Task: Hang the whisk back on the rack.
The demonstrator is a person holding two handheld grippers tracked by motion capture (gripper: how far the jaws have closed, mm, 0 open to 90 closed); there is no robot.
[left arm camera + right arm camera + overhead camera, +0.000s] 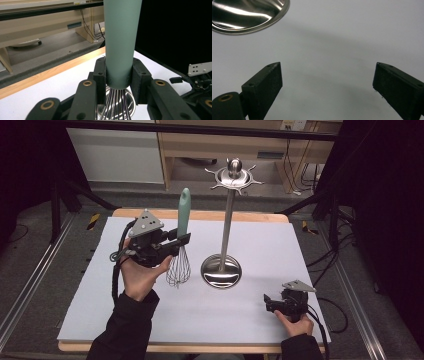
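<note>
Steel wires of the whisk (178, 268) hang just below the left gripper (184, 239), whose jaws pinch its green handle upright, clear of the white table (260, 315); hanging it on the utensil stand (227, 232) beside looks still to do. Right gripper (267, 303) rests spread, empty, dark room around

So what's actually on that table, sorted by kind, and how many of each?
Whisk, green handle, held upright by the left tool: 1
Steel hanging stand: 1
Hand-held tools, counting the right tool: 2
Total: 4
</note>
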